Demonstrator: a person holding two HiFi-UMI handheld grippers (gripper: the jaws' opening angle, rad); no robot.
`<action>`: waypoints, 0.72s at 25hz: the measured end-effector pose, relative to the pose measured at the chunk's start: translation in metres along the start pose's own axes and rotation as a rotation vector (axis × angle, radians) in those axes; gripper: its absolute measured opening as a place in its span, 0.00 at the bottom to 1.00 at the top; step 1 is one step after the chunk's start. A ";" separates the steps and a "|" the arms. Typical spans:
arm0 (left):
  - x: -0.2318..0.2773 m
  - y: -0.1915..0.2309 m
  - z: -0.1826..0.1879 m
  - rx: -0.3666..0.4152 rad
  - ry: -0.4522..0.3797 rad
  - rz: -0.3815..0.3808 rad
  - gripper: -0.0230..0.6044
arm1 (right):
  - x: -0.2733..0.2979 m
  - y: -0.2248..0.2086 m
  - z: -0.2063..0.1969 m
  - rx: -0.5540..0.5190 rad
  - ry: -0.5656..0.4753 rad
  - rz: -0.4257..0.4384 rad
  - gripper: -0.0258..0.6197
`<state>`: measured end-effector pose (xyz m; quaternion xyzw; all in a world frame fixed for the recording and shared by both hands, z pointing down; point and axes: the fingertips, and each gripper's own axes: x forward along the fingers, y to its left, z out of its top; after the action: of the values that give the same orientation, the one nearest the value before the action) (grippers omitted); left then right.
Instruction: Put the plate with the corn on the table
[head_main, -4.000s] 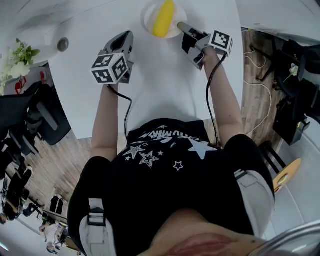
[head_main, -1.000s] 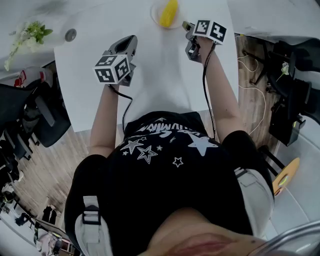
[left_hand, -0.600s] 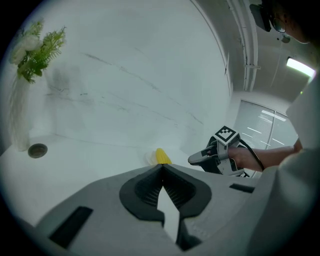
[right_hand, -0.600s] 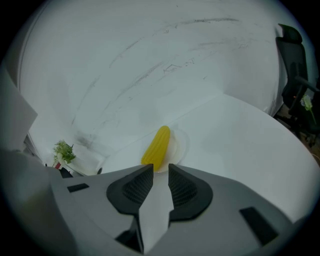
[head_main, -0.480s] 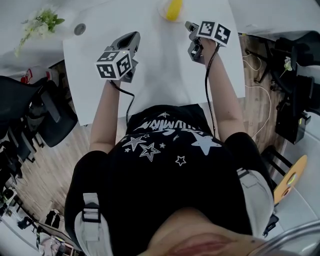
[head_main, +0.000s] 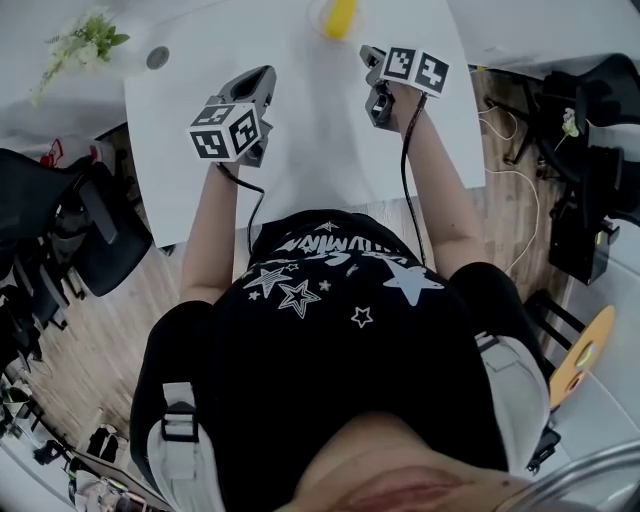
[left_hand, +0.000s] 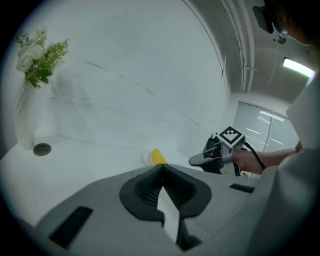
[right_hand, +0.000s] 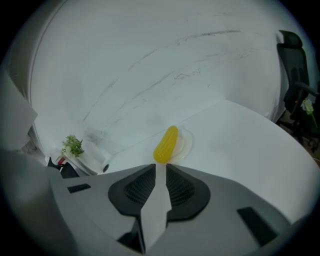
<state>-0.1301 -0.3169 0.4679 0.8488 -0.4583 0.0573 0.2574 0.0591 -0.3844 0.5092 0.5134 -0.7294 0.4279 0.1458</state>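
Note:
A yellow corn cob (head_main: 340, 17) lies on a small white plate (head_main: 316, 20) at the far edge of the white table (head_main: 300, 150). In the right gripper view the corn (right_hand: 166, 144) and plate (right_hand: 184, 145) sit just beyond my right gripper (right_hand: 161, 165), which is clear of them. Its jaws have just been closing; a narrow gap stays, with nothing in it. My left gripper (left_hand: 161, 166) hovers over the table nearer the person, tips together, holding nothing. From the head view the left gripper (head_main: 262, 75) and right gripper (head_main: 368, 52) flank the table's middle.
A vase of white flowers (head_main: 80, 42) stands at the table's far left corner beside a round cable grommet (head_main: 157, 57). Black office chairs (head_main: 90, 240) stand left of the table, and more dark chairs (head_main: 590, 120) with cables are on the floor to the right.
My right gripper has drawn back from the plate toward the person, and its jaws stand narrower. The left gripper has shifted slightly. The plate and corn stay put.

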 end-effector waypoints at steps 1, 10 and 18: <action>-0.001 -0.003 -0.002 -0.001 0.001 0.000 0.05 | -0.004 0.001 0.000 -0.005 -0.010 0.001 0.13; -0.024 -0.054 -0.027 0.006 0.001 0.005 0.05 | -0.055 0.012 -0.031 -0.093 -0.064 0.055 0.06; -0.062 -0.105 -0.051 0.026 -0.008 0.023 0.05 | -0.107 0.021 -0.070 -0.176 -0.060 0.099 0.05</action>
<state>-0.0741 -0.1986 0.4504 0.8470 -0.4682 0.0628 0.2438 0.0710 -0.2607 0.4710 0.4745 -0.7928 0.3532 0.1470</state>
